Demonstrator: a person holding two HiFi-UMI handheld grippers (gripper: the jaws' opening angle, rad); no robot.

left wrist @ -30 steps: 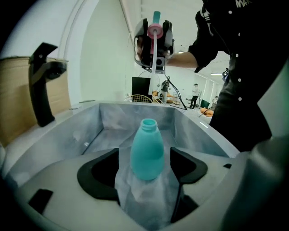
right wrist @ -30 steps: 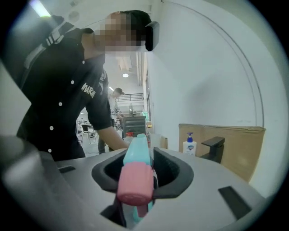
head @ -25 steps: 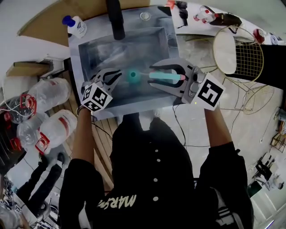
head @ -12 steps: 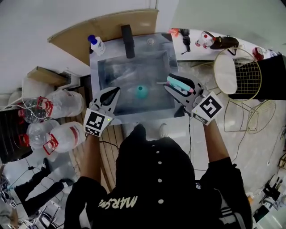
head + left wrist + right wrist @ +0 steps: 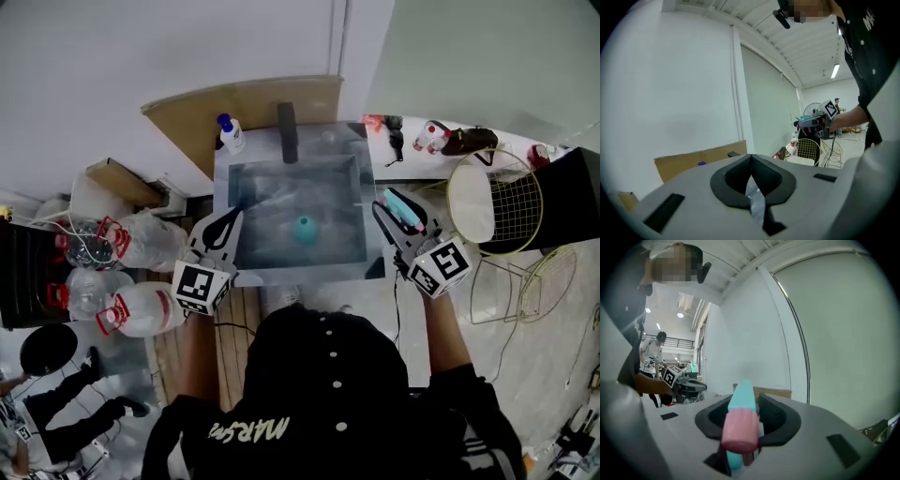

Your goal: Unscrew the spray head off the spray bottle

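L gripper [image 5: 228, 223] pressed together, nothing btwn the jaws (its own view shows only wall & ceiling past the tips). R gripper [image 5: 392, 201] pinches the spray head [image 5: 406, 212], which is teal w/ a pink part. In the R gripper view its lower end is hidden down in the jaw throat. Bottle [image 5: 304, 230], teal, sits in the sink [image 5: 300, 274], at 3 o'clock of the L tips and 9 o'clock of the R. Too small to tell if upright or lying. Tap [image 5: 288, 132] at the sink's 12 o'clock. Water jugs [image 5: 131, 309] at 9 o'clock, partly behind the L cube.
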